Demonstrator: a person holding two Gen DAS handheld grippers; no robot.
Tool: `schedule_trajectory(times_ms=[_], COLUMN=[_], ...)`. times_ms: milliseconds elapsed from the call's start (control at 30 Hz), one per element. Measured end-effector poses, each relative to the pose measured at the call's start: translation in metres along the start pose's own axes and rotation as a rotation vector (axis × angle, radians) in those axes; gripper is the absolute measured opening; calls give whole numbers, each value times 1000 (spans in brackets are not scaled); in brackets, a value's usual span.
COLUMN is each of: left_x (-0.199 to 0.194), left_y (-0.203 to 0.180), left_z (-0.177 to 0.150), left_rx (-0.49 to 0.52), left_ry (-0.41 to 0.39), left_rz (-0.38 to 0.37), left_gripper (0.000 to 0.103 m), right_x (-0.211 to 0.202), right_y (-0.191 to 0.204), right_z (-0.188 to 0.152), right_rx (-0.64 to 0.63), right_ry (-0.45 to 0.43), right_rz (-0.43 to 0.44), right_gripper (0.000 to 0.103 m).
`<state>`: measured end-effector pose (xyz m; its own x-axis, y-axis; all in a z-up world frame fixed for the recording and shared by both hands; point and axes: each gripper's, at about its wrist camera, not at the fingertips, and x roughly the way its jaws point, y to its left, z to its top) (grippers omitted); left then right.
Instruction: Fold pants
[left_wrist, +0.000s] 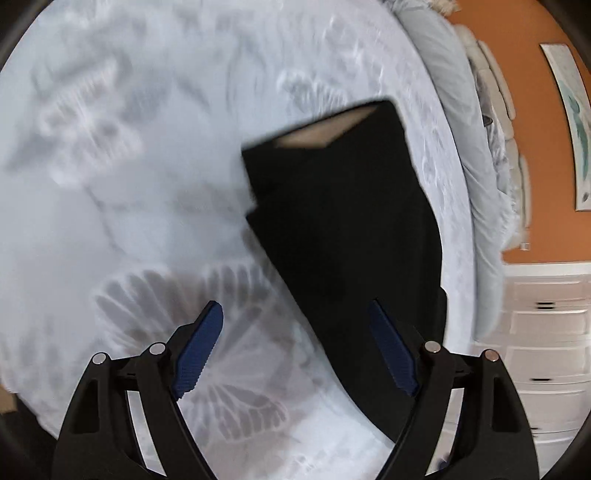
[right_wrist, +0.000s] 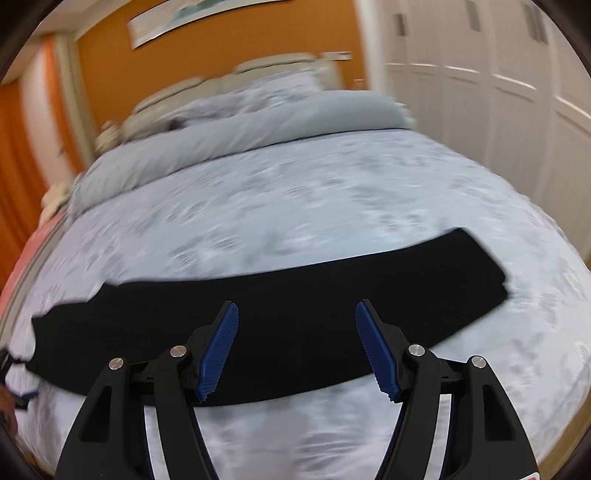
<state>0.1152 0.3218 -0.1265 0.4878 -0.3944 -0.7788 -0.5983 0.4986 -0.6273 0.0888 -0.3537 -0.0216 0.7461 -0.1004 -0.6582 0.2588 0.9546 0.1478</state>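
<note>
The black pants (right_wrist: 288, 310) lie flat on the bed as one long narrow band, running from lower left to upper right in the right wrist view. In the left wrist view the pants (left_wrist: 343, 221) show end-on, with a tan lining visible at the far opening. My left gripper (left_wrist: 295, 314) hovers open above the near end of the pants, its right blue pad over the black cloth, nothing between the pads. My right gripper (right_wrist: 297, 314) stands open above the middle of the band, holding nothing.
The bed (right_wrist: 332, 192) has a pale grey sheet with butterfly prints. A folded grey duvet (right_wrist: 236, 129) and pillows lie at its head. White wardrobe doors (right_wrist: 498, 74) stand to the right, white drawers (left_wrist: 546, 332) beside the bed, an orange wall (right_wrist: 221, 48) behind.
</note>
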Motion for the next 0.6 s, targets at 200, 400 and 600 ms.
schedule_trajectory(times_ms=[200,400,600], left_x=[-18,3,-15], left_y=[-42,-46,-45], left_z=[15,38,30], left_rx=[194,243,228], left_ry=[-133,-188,-232], left_rz=[3,204,164], left_gripper=[5,6,10], right_x=[19,28,50], right_y=[90,112,84], right_z=[-18,-21,-16], right_rx=[-157,-192,-108], right_ry=[42,46,122], right_rz=[44,38,19], right_gripper=[65,65,65])
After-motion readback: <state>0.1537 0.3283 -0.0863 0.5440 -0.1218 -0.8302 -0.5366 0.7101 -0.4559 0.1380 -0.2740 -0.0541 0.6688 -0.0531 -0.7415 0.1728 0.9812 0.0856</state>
